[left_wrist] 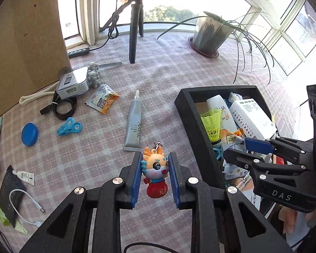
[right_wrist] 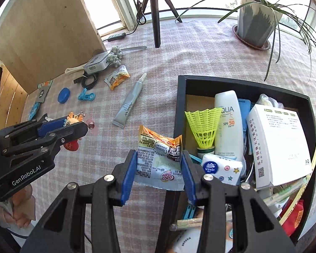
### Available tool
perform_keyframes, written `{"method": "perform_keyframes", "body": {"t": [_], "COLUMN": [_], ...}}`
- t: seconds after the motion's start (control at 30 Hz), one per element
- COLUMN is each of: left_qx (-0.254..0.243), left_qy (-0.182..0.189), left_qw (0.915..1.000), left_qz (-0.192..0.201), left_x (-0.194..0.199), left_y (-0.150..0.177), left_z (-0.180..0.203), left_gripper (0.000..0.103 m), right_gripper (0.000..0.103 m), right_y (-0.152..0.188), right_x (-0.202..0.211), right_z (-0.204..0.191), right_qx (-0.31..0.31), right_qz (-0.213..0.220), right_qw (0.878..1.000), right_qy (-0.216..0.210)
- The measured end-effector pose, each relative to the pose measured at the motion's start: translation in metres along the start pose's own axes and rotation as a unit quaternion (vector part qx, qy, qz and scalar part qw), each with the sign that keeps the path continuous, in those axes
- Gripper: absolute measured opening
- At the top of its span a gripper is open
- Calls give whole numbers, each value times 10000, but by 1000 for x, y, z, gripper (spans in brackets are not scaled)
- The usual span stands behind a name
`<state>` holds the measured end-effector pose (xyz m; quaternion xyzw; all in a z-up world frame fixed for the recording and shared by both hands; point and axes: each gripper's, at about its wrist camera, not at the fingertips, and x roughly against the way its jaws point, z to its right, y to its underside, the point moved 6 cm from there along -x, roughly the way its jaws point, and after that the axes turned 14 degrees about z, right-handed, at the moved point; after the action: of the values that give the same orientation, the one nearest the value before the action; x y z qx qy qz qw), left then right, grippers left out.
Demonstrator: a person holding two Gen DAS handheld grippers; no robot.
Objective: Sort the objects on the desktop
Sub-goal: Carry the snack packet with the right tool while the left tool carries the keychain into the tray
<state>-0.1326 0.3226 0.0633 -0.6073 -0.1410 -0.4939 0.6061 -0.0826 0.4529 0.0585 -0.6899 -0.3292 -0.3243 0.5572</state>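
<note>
Pink checked tablecloth (left_wrist: 162, 78) by a sunny window, with the black box (right_wrist: 180, 109) as the anchor: left of it the left gripper (left_wrist: 154, 176) has its fingers clamped on a little dragon keychain (left_wrist: 155, 168), upright, metal clip end pointing away from the camera and red pouch toward it. Right gripper (right_wrist: 158, 164) pinches a Coffee mate sachet (right_wrist: 158, 158) just at the box's left wall, standing on end, next to the yellow shuttlecock (right_wrist: 202, 126) and sunscreen bottle (right_wrist: 228, 124) inside; a grey ANEW tube (left_wrist: 133, 124) lies left of the box, nozzle pointing away toward the window
</note>
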Motion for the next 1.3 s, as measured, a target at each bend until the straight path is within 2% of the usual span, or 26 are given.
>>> {"method": "perform_keyframes", "body": {"t": [0.33,0.6,0.97,1.0,1.03,1.1,1.3], "left_qx": [-590,-966,-1195,-1225,-1240,-1203,-1167], "left_qy": [697,1074,1174,1150,1131,1156,872], "left_qw": [9958,9890,9854,9854,9853,9857,9893], "left_qz": [-116,-310,-305,-282,-305,-253,-93], "left_x": [-3,-10,-6,-6,-5,-3,1], "left_y": [4,13,14,14,14,13,4], "left_z": [113,178,202,202,202,201,181], "left_gripper": [23,23,23,28,44,56,55], "right_gripper": [40,41,41,42,45,51,53], "right_y": [14,34,35,34,32,30,19], "right_x": [55,80,84,83,83,83,82], "right_z": [119,180,192,191,190,188,176], "right_qx": [-777,-1219,-1323,-1307,-1289,-1276,-1264], "right_qz": [234,279,278,293,289,256,314], "right_qw": [9936,9845,9823,9830,9835,9831,9849], "right_qy": [791,1232,1296,1256,1237,1291,1138]}}
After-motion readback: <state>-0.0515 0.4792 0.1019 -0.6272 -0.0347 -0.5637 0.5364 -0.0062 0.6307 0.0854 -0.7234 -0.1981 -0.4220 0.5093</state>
